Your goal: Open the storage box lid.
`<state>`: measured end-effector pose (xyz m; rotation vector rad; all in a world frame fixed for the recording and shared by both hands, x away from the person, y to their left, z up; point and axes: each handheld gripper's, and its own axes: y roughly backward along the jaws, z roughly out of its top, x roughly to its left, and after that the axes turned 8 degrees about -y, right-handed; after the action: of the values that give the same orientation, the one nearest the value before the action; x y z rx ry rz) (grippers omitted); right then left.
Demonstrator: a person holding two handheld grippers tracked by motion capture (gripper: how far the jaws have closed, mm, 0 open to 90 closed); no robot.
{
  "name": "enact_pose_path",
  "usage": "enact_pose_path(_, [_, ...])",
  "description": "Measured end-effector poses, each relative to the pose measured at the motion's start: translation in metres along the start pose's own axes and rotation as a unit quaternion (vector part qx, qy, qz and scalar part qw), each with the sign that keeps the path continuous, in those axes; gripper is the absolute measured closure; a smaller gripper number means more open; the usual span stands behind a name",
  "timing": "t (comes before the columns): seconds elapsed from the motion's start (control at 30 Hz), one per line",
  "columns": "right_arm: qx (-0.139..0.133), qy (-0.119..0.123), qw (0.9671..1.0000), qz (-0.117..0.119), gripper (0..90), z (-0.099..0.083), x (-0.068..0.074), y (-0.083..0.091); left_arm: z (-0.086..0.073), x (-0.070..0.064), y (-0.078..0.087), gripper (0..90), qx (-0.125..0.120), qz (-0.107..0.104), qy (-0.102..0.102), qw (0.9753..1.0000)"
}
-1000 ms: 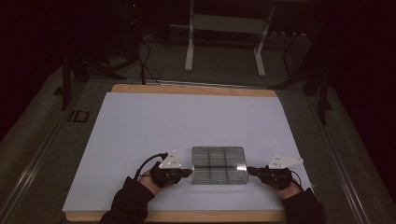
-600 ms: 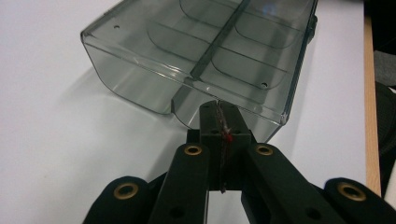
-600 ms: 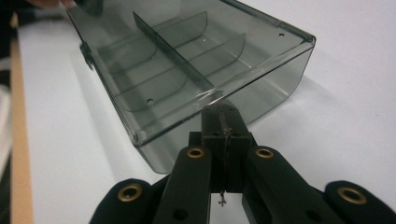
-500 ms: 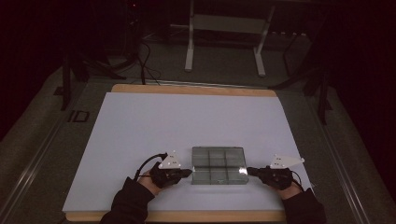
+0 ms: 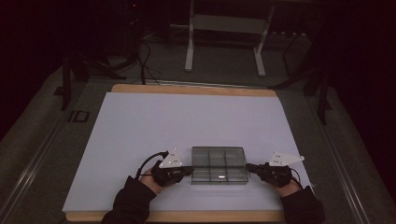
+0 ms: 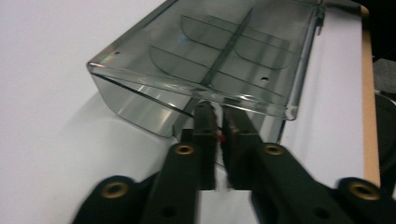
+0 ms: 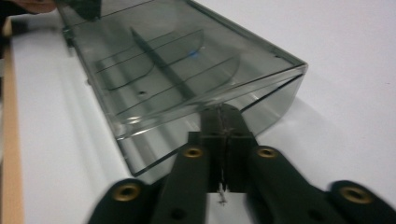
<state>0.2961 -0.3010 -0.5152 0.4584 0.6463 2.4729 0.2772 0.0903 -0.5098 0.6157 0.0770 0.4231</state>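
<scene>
A smoky clear plastic compartment box [image 5: 219,164] with its lid down lies near the front of the white mat; its dividers show through the lid [image 6: 219,51] [image 7: 163,60]. My left gripper [image 5: 190,171] [image 6: 218,112] is at the box's left end. Its jaws are shut to a thin slit, and the tips are tucked under the lid's rim against the end wall. My right gripper [image 5: 247,165] [image 7: 224,109] meets the right end, jaws pressed together, tips touching the wall below the lid edge. What the tips touch is hidden by the rim.
The white mat [image 5: 187,121] covers a wooden table whose edge [image 5: 177,216] runs along the front, close behind both hands. Beyond the table stand a metal frame [image 5: 224,42] and floor cables [image 5: 140,56] in the dark.
</scene>
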Motion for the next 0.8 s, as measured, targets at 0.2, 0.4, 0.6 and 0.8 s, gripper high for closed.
enact_pose_path(0.2, [-0.014, 0.001, 0.9999, -0.007, 75.1, 0.008, -0.005, 0.001, 0.005, 0.005, 0.006, 61.7, -0.014, 0.024, 0.000, 0.9996])
enact_pose_path(0.4, [-0.019, 0.004, 0.9997, -0.012, 69.9, 0.013, -0.006, 0.001, 0.009, 0.009, 0.009, 61.6, -0.023, 0.034, -0.006, 0.9991])
enact_pose_path(0.6, [-0.025, 0.014, 0.9995, -0.017, 68.0, 0.020, -0.008, 0.001, 0.013, 0.015, 0.010, 61.8, -0.034, 0.036, -0.009, 0.9987])
enact_pose_path(0.8, [-0.031, 0.017, 0.9992, -0.017, 69.0, 0.026, -0.011, 0.001, 0.019, 0.022, 0.012, 63.9, -0.038, 0.042, -0.012, 0.9983])
